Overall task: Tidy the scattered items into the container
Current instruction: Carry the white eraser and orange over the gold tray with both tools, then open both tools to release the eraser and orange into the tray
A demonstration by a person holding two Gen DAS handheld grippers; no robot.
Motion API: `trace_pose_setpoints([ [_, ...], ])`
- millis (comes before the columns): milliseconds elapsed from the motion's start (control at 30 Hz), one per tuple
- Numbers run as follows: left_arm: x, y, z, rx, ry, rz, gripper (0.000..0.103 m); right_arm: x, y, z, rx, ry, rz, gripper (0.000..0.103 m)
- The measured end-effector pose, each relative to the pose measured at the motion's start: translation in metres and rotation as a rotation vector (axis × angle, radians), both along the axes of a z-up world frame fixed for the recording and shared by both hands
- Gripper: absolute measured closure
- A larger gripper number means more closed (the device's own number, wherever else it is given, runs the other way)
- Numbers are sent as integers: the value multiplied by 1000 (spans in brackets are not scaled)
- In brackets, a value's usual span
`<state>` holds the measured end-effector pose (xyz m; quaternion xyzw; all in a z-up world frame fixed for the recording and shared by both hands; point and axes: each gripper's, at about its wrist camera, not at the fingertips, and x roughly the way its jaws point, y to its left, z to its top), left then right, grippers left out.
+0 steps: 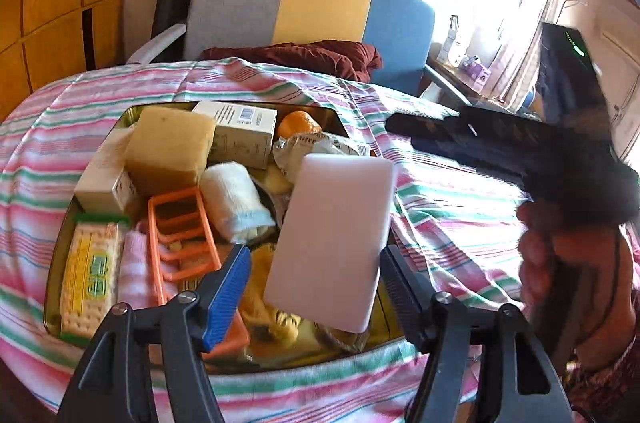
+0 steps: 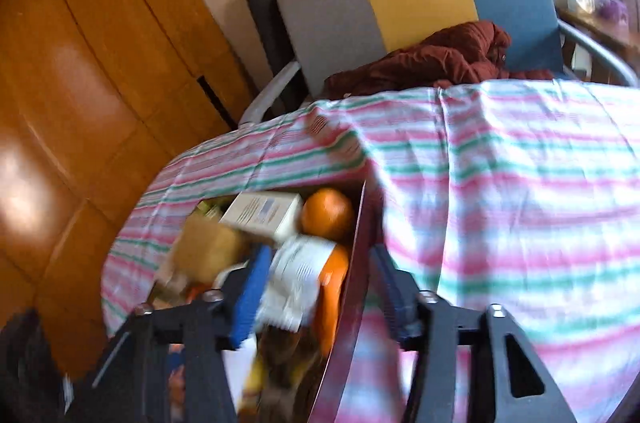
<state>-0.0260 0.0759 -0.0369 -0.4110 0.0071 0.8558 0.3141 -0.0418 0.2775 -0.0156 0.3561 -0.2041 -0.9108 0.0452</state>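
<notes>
- Tongs first: our left gripper [image 1: 316, 263] stands spread over the near end of the container [image 1: 60, 243], and the white foam block [image 1: 334, 243] sits between its fingers with a gap at the blue pad; we judge it released or about to drop, not pinched.
- The block's long axis runs near to far, leaning right at its far end, and it hangs above the container's near right part, over the items already packed there.
- Our right gripper [image 2: 316, 287] straddles the container's right wall with nothing pinched, its jaws part open; in the left view it lies far and to the right, so the left hand is nearer the block.
- The block looks smooth, plain white, rectangular with rounded corners, likely light and soft.
- Around it lie a yellow sponge [image 1: 170, 147], an orange rack [image 1: 180, 235], a rolled towel [image 1: 236, 199] and an orange [image 1: 298, 127], on a striped sheet [image 1: 460, 215].
</notes>
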Motion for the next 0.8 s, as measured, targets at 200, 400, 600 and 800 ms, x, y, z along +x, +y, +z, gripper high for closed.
trace_pose_setpoints([
  [200, 4, 3, 3, -20, 21, 25, 34, 35, -36, 3, 23, 18, 93, 68],
  [400, 4, -42, 21, 55, 70, 194, 34, 40, -69, -5, 198, -41, 169, 75],
  [600, 1, -82, 20, 94, 50, 324, 34, -2, -80, -30, 334, -139, 162, 83],
  [800, 4, -100, 6, 121, 18, 367, 33, 24, -57, -7, 238, -89, 77, 83],
])
